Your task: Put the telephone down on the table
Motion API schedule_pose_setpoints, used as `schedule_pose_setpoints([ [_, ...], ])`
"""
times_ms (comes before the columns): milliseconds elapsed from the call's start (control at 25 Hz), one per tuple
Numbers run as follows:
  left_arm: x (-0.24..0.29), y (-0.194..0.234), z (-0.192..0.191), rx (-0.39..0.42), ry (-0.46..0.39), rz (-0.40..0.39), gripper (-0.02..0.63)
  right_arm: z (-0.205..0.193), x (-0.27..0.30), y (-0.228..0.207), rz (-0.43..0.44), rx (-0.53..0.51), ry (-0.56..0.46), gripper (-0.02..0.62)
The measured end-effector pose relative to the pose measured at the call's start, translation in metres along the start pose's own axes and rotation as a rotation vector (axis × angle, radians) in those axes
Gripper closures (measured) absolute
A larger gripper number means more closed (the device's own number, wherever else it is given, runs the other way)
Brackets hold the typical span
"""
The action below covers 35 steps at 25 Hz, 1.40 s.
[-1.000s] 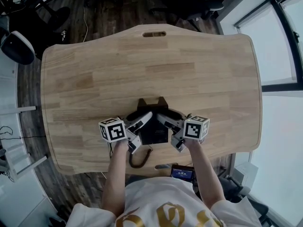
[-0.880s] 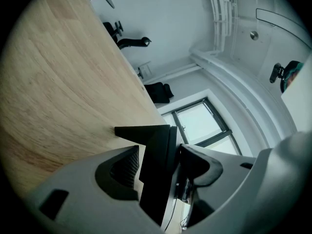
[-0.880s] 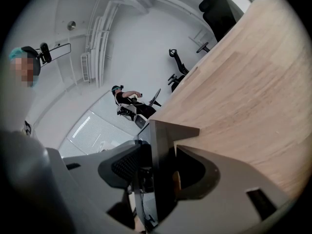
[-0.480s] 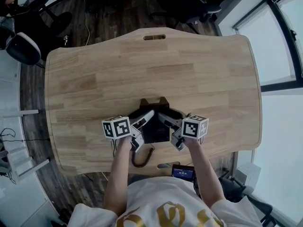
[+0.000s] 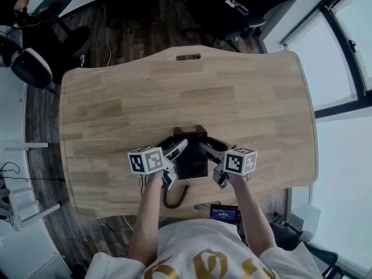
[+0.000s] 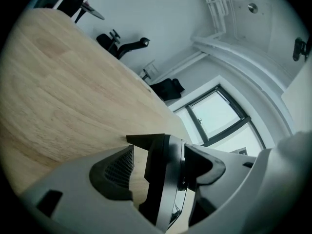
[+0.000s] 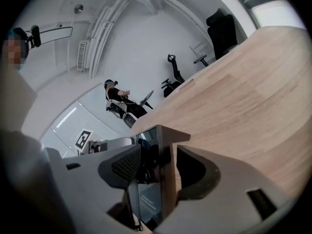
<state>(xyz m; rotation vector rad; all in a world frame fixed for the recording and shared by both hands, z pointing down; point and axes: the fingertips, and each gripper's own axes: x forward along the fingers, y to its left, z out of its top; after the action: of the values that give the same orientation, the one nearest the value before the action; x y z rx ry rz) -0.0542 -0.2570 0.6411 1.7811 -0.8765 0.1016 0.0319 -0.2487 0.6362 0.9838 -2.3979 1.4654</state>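
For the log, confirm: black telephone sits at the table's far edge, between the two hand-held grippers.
Not far: the head view shows the black telephone at the table's near edge, between the left hand-held gripper and right hand-held gripper.

- tel (image 5: 190, 156) on table (image 5: 244, 97), toward near edge, approx mid-width
- L gripper (image 5: 176, 149) at tel's left side, R gripper (image 5: 207, 149) at its right; each side edge sits betw. that gripper's jaws
- cord (image 5: 173, 200) runs from tel's near-left corner to table's near edge
- small screen device (image 5: 224, 214) off table, just past near edge, right of cord
- office chair (image 5: 232, 13) behind far edge; 2nd chair (image 5: 29, 65) off far-left corner
- windows (image 5: 343, 68) along table's right side
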Motion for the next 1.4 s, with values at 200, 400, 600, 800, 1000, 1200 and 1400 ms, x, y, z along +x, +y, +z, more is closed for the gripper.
schedule_pose_setpoints([
  [200,-0.022,0.004,0.014,0.019,-0.064,0.028,0.31,0.002,-0.009,0.011,-0.023,-0.062,-0.007,0.379],
  [400,-0.047,-0.018,0.029,0.124,-0.152,0.002,0.314,0.012,-0.025,0.023,-0.116,-0.219,-0.059,0.453],
  [600,-0.065,-0.047,0.031,0.32,-0.183,0.014,0.576,0.024,-0.041,0.053,-0.108,-0.315,-0.157,0.567],
  [800,-0.077,-0.078,0.017,0.511,-0.138,0.036,0.594,0.029,-0.06,0.084,-0.076,-0.364,-0.241,0.577],
  [1000,-0.099,-0.097,0.015,0.567,-0.215,0.079,0.597,0.022,-0.079,0.1,-0.15,-0.404,-0.294,0.58],
  [1200,-0.124,-0.121,0.013,0.635,-0.315,0.092,0.597,0.014,-0.103,0.119,-0.208,-0.468,-0.343,0.581],
  [1400,-0.147,-0.139,0.0,0.67,-0.36,0.091,0.597,0.003,-0.125,0.143,-0.226,-0.504,-0.391,0.582],
])
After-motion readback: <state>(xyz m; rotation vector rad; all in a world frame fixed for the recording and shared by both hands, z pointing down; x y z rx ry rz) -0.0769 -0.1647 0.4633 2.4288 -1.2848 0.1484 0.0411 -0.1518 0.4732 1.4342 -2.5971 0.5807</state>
